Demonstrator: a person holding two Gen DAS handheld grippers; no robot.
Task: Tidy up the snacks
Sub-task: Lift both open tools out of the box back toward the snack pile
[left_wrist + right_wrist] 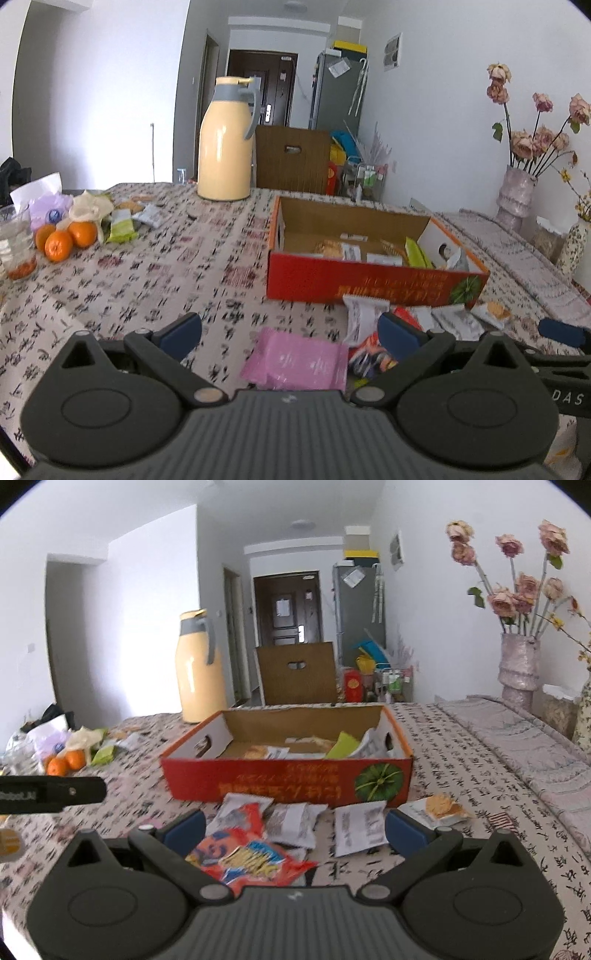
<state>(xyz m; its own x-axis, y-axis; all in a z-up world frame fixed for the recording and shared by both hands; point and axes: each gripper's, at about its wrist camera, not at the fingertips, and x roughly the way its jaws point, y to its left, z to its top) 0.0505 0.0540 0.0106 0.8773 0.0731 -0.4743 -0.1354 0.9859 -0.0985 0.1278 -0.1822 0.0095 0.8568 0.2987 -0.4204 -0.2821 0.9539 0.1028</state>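
Left gripper [290,338]: jaws spread wide, nothing between them. A pink packet [295,363] lies flat on the tablecloth [147,280] directly below the gap, touching neither finger.

Right gripper [295,829]: jaws likewise spread wide and empty. A red-and-blue snack bag [253,853] lies on the cloth under the gap, nearer the left finger. Just beyond it, three white wrapped snacks [291,821] and a clear-packed cracker [441,808] lie loose against the near wall of the box.

The red cardboard box [288,781] stands open-topped near the table's middle (its printing reads upside down from this side). Inside it, several packets rest on the floor, including a green packet [341,746] leaning toward the right end.

Farther left, three oranges [61,238] sit beside more wrapped snacks [122,227] and a glass [14,240]. A yellow thermos jug [225,142] stands upright at the far edge. A vase of dried roses [517,664] stands at the far right.
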